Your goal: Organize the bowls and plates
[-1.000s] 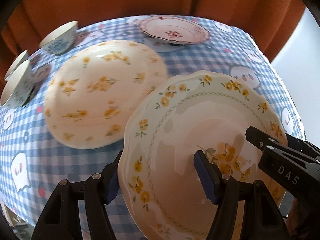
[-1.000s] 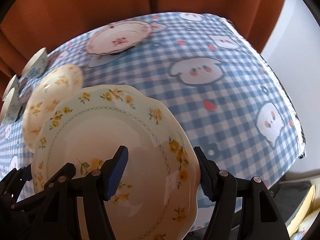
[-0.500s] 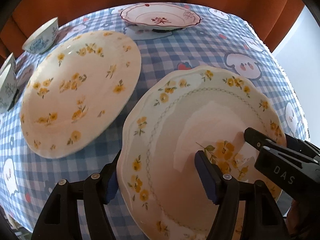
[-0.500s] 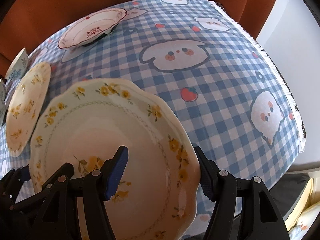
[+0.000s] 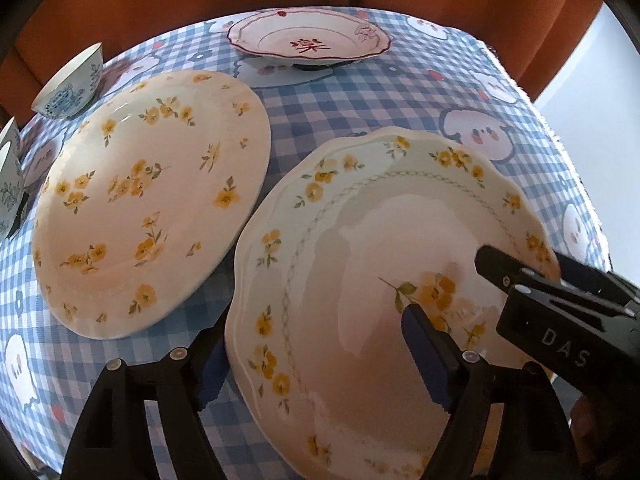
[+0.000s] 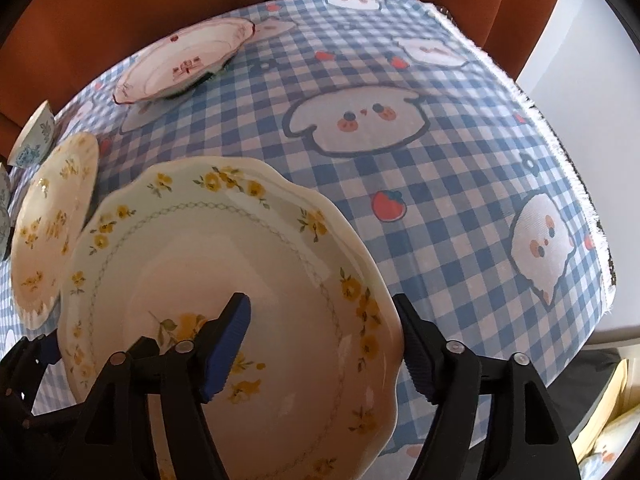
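As both jaws just widened, scalloped plate (image 5: 360, 240) lower, flatter on tablecloth (image 6: 460, 200)

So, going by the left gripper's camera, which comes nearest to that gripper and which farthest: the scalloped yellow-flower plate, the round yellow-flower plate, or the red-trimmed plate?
1. Scalloped yellow-flower plate: its rim sits between the left gripper fingers.
2. Round yellow-flower plate: beside it, left.
3. Red-trimmed plate: far table edge.
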`<action>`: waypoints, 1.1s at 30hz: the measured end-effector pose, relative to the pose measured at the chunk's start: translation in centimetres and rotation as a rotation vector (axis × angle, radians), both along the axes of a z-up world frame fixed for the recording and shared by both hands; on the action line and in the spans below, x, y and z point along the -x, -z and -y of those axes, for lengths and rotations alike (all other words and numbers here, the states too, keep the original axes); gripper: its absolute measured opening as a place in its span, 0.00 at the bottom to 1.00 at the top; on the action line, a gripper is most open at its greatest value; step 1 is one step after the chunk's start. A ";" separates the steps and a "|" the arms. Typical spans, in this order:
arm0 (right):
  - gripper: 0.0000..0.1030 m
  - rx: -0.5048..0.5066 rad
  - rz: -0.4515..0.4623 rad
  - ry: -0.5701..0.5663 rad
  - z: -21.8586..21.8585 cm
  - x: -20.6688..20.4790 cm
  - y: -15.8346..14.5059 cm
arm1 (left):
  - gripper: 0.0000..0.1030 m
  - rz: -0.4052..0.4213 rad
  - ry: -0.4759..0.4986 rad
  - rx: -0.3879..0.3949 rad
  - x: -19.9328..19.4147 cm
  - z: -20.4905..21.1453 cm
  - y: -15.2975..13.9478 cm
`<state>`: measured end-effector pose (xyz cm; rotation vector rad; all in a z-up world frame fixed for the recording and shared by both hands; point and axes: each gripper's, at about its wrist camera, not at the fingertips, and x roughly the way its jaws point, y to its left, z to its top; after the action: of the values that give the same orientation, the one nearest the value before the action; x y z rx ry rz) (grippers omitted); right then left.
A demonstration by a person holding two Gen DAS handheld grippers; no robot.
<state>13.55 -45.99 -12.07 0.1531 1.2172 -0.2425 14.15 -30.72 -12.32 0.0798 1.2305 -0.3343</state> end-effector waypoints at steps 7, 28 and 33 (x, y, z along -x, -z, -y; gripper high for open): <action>0.86 0.043 0.084 -0.035 -2.5 1.3 -2.9 | 0.87 0.055 0.032 0.028 0.8 -1.2 -2.3; 0.87 -0.008 0.199 -0.033 -12.7 2.2 -7.2 | 0.92 0.155 0.041 0.013 0.7 -11.2 -6.9; 0.87 -0.018 0.208 -0.037 -15.2 1.2 -7.2 | 0.92 0.154 -0.006 0.001 -0.7 -13.9 -6.9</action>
<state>12.37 -30.75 -4.85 0.1677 1.0146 -0.1788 14.85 -16.79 -5.40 0.0998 1.0777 -0.3179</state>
